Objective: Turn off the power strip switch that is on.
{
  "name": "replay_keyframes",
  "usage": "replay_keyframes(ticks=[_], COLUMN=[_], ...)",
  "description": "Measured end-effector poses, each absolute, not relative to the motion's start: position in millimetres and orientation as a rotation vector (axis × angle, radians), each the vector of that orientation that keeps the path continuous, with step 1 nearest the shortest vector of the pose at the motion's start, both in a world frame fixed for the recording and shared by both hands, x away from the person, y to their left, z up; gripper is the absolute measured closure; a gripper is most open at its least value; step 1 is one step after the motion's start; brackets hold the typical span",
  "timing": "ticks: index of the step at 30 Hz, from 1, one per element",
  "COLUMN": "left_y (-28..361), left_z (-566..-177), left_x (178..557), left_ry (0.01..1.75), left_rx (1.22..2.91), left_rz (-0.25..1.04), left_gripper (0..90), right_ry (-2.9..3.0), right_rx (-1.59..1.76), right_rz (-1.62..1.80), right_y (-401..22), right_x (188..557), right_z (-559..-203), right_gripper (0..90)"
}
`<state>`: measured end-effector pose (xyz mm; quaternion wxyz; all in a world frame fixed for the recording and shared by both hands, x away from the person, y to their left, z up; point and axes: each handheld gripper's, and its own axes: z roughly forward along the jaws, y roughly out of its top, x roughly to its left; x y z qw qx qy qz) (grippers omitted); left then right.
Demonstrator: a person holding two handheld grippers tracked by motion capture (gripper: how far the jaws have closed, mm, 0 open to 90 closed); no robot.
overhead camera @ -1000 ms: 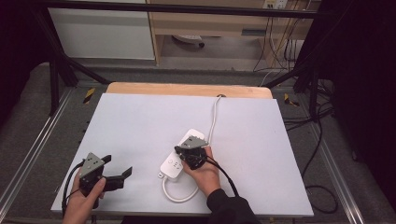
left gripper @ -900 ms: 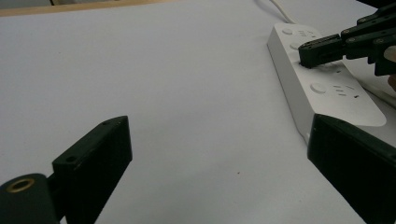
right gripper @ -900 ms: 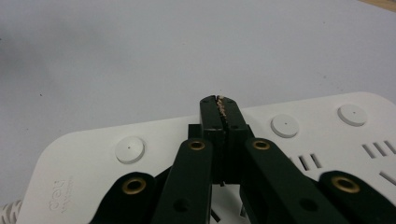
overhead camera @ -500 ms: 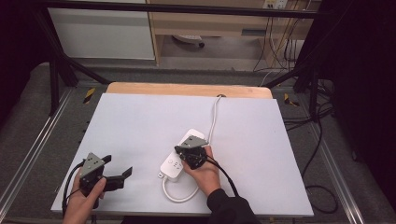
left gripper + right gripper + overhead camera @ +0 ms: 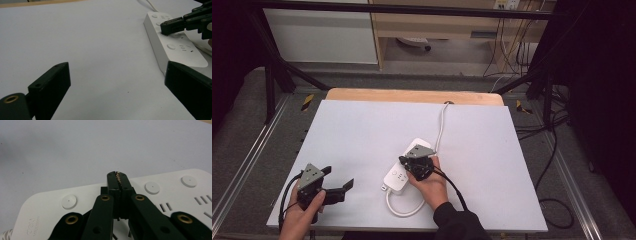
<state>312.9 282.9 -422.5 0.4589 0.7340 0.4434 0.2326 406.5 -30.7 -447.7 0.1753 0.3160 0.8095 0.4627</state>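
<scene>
A white power strip (image 5: 395,178) lies on the white table (image 5: 362,130), a little right of its middle near the front. My right gripper (image 5: 404,161) is shut, with nothing visible between its jaws. Its tips (image 5: 117,175) rest on or just above the strip's top (image 5: 50,205), among round switch buttons (image 5: 69,201) and sockets. From the left gripper view the same black tips (image 5: 165,27) meet the strip (image 5: 175,47) near its middle. My left gripper (image 5: 337,178) stands open at the front left, its jaws wide apart over bare table (image 5: 117,72).
The strip's white cable (image 5: 441,125) runs to the table's far edge, and a loop of white cable (image 5: 402,210) curls at the front. A wooden board (image 5: 412,96) borders the back. Black stands and cables surround the table.
</scene>
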Motion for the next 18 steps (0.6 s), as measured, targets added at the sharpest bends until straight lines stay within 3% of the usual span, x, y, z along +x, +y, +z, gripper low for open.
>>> replay_keyframes(ticks=[18], left_y=[283.2], left_z=[-422.7], left_x=[313.2], left_ry=[1.099], left_rx=[1.797], left_rz=[0.58], left_gripper=[6.3], right_ry=[2.29], right_rx=[0.926], right_rz=[1.361], right_y=[-36.3], right_x=[402.0], right_z=[-441.8], right_gripper=[90.0])
